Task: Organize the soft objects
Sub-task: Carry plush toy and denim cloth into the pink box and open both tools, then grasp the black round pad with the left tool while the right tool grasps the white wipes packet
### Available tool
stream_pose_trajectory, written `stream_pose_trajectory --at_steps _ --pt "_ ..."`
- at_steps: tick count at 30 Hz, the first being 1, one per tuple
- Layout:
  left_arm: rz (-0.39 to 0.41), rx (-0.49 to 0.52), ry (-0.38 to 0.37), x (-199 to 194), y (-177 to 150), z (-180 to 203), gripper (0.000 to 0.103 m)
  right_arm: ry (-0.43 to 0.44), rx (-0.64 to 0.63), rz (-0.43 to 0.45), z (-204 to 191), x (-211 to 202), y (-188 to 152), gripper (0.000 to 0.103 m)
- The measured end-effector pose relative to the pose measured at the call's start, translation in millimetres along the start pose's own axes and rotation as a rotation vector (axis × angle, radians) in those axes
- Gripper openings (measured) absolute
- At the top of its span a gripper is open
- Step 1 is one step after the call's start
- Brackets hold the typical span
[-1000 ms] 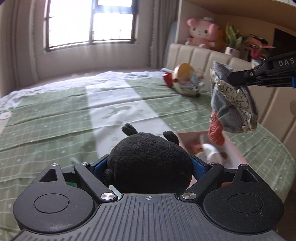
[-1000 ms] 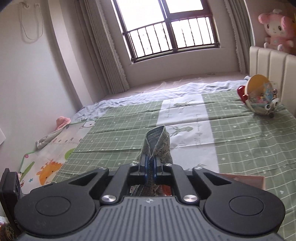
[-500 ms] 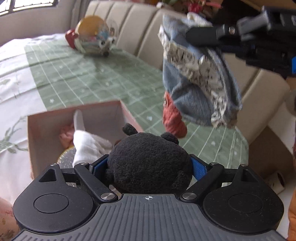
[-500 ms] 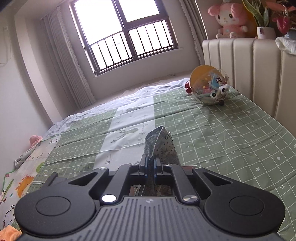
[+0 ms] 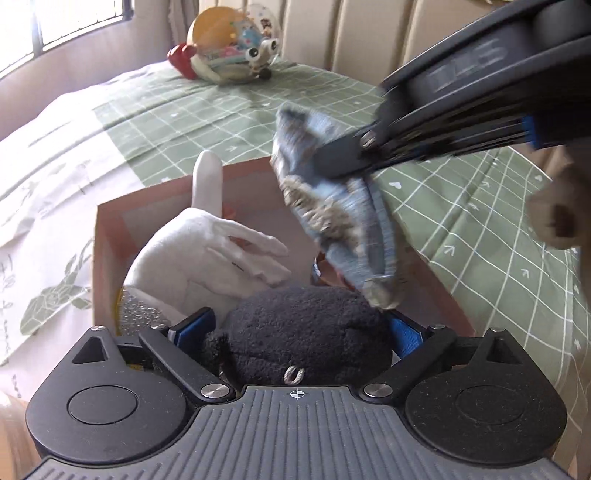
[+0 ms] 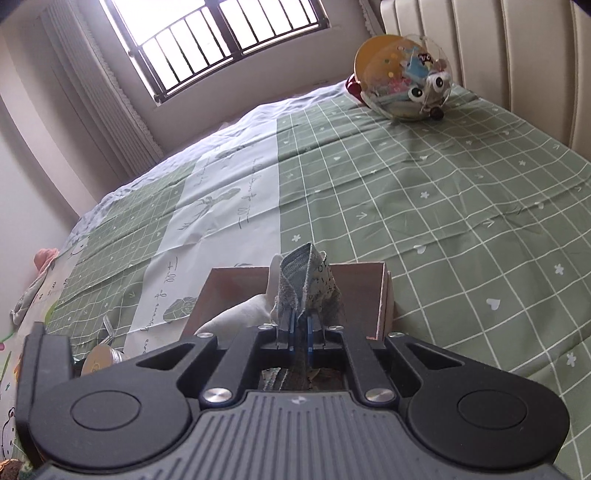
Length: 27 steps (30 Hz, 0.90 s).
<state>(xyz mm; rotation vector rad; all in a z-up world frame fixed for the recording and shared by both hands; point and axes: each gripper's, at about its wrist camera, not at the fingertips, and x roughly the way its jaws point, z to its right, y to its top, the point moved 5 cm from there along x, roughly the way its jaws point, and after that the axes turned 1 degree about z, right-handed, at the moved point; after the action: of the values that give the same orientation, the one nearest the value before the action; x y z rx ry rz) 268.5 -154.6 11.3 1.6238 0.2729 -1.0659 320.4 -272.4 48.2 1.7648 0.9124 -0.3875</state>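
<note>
My left gripper [image 5: 295, 325] is shut on a black plush toy [image 5: 306, 336] and holds it over the near edge of a pink open box [image 5: 110, 221] on the bed. A white rabbit plush [image 5: 207, 251] lies inside the box. My right gripper [image 5: 332, 162] comes in from the upper right, shut on a blue denim and patterned cloth toy [image 5: 340, 221] that hangs over the box, its lower end touching the black plush. In the right wrist view, that gripper [image 6: 300, 332] pinches the cloth toy [image 6: 306, 284] above the box [image 6: 380, 295].
A round transparent toy ball [image 5: 229, 44] with googly eyes lies far back on the green checked bed cover [image 5: 461, 229], near the padded beige headboard [image 5: 369, 33]. It also shows in the right wrist view [image 6: 402, 85]. A barred window [image 6: 214, 40] stands beyond the bed.
Both grippers have come down toward the box. The cloth toy has dropped from high above the bed to just over the box, now touching the black plush. The box looms larger.
</note>
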Motion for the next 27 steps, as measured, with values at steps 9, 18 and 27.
stream_pose_trajectory --at_steps 9,18,27 --pt "0.216 -0.067 -0.055 -76 4 -33 0.099 -0.085 0.043 -0.129 1 49 -27 0.007" --pt "0.316 -0.351 -0.190 -89 11 -65 0.099 -0.017 0.001 -0.038 -22 -10 -9 0.050" --pt "0.439 -0.422 -0.169 -162 -23 -95 0.099 -0.050 -0.104 0.126 -54 -82 -5 0.057"
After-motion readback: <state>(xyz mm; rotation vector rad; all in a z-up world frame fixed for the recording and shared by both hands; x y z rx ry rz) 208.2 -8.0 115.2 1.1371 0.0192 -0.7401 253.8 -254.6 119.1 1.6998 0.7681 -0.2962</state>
